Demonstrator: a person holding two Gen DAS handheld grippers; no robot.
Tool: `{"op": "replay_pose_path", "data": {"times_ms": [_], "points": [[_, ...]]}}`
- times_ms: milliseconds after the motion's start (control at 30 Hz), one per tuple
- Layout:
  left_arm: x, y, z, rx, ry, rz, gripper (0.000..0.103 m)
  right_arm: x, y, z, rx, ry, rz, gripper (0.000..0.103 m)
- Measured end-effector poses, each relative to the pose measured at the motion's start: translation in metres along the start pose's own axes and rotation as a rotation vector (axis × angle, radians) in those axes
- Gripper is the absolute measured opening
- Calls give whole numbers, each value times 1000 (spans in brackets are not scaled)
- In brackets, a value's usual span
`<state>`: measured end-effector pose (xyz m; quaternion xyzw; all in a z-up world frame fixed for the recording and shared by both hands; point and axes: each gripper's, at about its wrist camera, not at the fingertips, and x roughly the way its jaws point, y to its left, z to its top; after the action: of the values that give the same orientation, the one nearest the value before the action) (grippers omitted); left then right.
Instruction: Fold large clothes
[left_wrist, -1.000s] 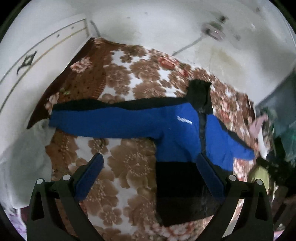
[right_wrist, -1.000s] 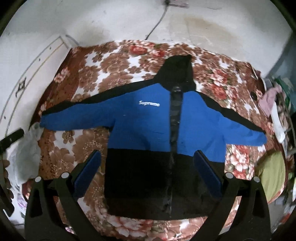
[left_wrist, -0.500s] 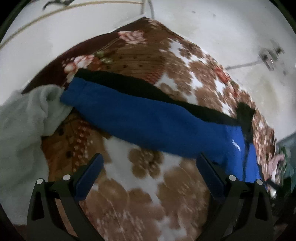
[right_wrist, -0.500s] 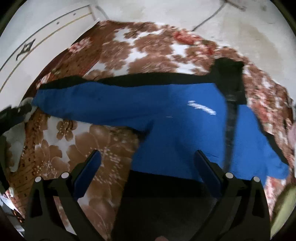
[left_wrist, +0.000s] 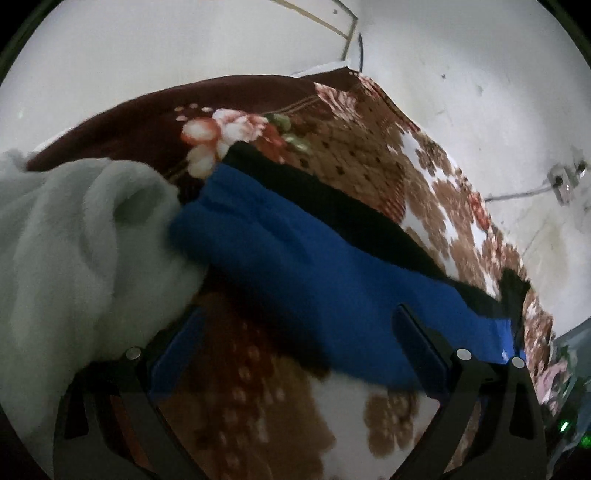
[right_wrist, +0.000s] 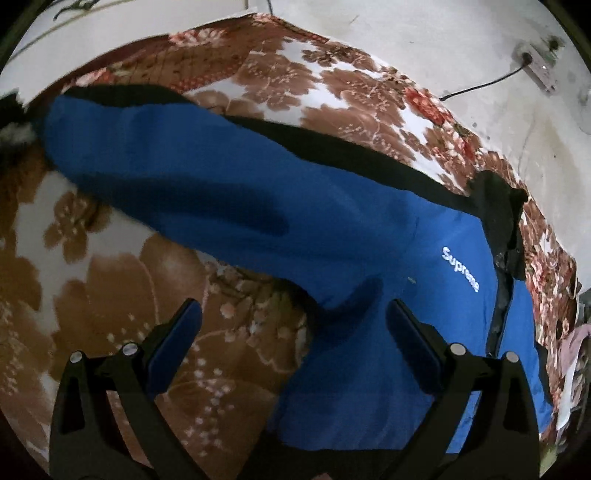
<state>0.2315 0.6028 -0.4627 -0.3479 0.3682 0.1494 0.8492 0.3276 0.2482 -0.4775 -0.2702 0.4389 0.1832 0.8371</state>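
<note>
A blue and black jacket (right_wrist: 369, 240) with a white "Supreme" logo lies spread flat, front up, on a floral blanket (right_wrist: 110, 280). Its left sleeve (left_wrist: 295, 258) stretches out to the left; the cuff end touches a pale grey-green cloth. My left gripper (left_wrist: 295, 347) is open and empty, low over the blanket just below the sleeve near the cuff. My right gripper (right_wrist: 293, 328) is open and empty, over the jacket's armpit where sleeve meets body.
A pale grey-green fleece cloth (left_wrist: 74, 258) is heaped at the left beside the cuff. White walls (left_wrist: 461, 92) border the blanket at the back, with a socket and cable (right_wrist: 535, 62). Other clothes (right_wrist: 572, 350) lie at the far right.
Both grippers have moved left and dropped closer to the jacket: the left from the body to the sleeve's cuff end, the right from the hem to the armpit. Both stayed open.
</note>
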Motion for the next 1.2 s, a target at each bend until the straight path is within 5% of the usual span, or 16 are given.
{"op": "replay_pose_path", "data": {"times_ms": [233, 300, 333, 600, 933, 1200], "points": [[29, 10, 24, -50, -18, -26, 97, 14, 10, -13, -68, -38, -47, 98], [32, 6, 27, -31, -22, 2, 64, 17, 10, -12, -64, -46, -58, 98], [36, 3, 28, -22, -7, 28, 17, 20, 9, -11, -59, -39, -60, 98], [-15, -45, 45, -40, -61, -91, 9, 41, 10, -7, -50, -16, -29, 98], [-86, -209, 95, 118, -188, -330, 8, 55, 10, -5, -21, 13, 51, 98], [-93, -338, 101, 209, -184, -469, 7, 53, 11, -6, -15, 54, 53, 99]]}}
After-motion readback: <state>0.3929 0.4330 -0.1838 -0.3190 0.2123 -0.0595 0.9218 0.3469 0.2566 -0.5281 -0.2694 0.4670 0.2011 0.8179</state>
